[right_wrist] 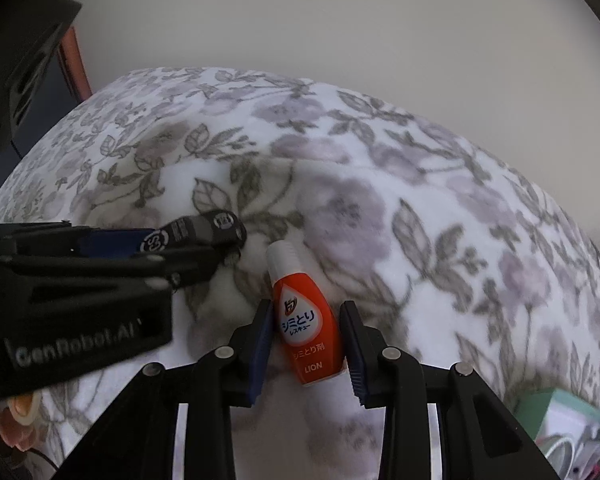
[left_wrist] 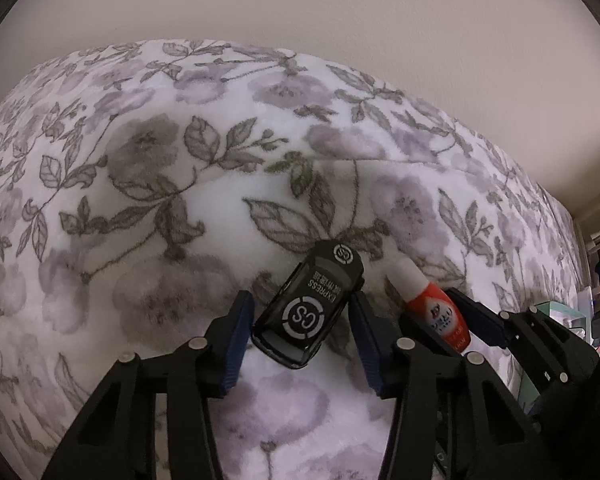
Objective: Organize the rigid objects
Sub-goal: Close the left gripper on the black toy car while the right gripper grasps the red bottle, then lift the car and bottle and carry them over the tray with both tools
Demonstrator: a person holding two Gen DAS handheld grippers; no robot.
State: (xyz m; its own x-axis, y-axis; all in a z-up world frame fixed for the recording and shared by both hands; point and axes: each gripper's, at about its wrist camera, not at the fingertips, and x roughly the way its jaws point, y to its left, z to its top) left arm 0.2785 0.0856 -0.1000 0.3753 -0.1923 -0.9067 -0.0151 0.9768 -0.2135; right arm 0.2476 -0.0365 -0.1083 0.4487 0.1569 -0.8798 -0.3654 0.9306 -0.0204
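A black toy car (left_wrist: 310, 304) with white "CS EXPRESS" marks lies on the floral blanket (left_wrist: 180, 184). My left gripper (left_wrist: 300, 320) is open, its blue pads on either side of the car with small gaps. An orange and white stain-remover bottle (right_wrist: 306, 316) lies just to the right of the car, cap pointing away. My right gripper (right_wrist: 306, 332) is open around the bottle, pads close to both its sides. The bottle also shows in the left wrist view (left_wrist: 432, 312), and the car in the right wrist view (right_wrist: 200, 230) beside the left gripper's body.
The floral blanket (right_wrist: 420, 208) covers a rounded soft surface against a plain wall. A pale green box (right_wrist: 560, 420) with clutter sits at the lower right. Shelving (left_wrist: 596, 264) stands at the far right. An orange-framed object (right_wrist: 74, 64) stands at the left.
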